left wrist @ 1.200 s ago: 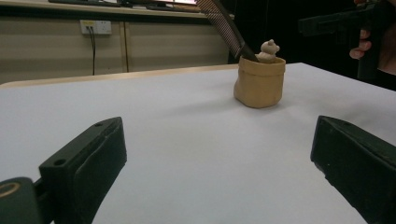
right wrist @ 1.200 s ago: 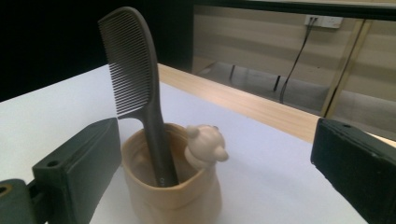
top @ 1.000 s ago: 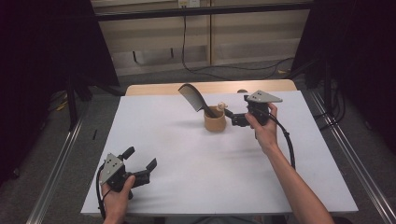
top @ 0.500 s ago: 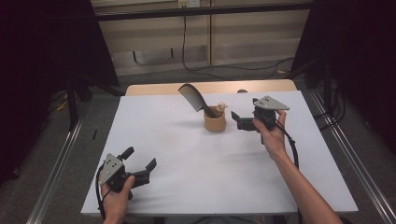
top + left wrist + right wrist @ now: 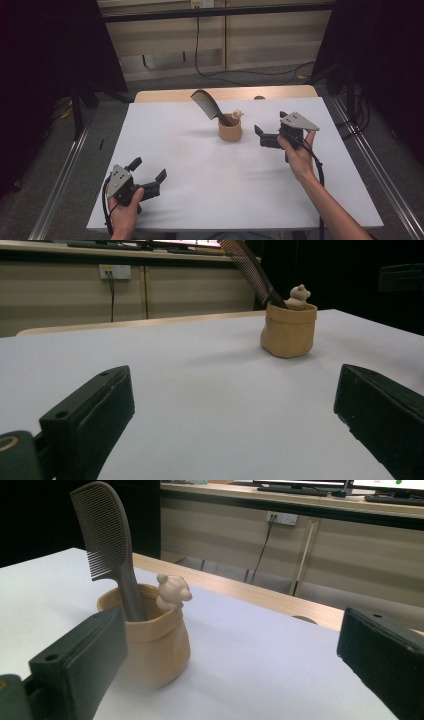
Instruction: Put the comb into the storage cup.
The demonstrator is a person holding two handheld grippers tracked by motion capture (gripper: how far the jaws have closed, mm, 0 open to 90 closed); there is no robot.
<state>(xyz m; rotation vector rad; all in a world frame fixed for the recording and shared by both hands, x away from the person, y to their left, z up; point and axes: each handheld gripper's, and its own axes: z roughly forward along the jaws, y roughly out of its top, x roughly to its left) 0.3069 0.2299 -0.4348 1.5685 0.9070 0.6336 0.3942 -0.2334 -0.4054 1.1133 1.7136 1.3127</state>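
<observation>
- While the right tool [image 5: 264,136] hangs wide open and empty just beside the tan pot [image 5: 230,131], the comb [image 5: 206,103] stands inside it.
- Left tool [image 5: 152,181], also open and empty, rests well apart on the worktop [image 5: 200,170].
- Next move, likely: reach in and close on the comb's handle.

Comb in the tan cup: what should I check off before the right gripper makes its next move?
1. Right gripper jaws open: ok, spread wide in the right gripper view.
2. Right gripper holds nothing: ok.
3. Comb stands in the tan cup, handle down, teeth up: ok.
4. Cup upright on the white table: ok.
5. Small bear figure on the cup rim sits close beside the comb handle: not ok for a clean grasp, it may get bumped.
6. Left gripper away from the cup, open, at the near left of the table: ok.
</observation>
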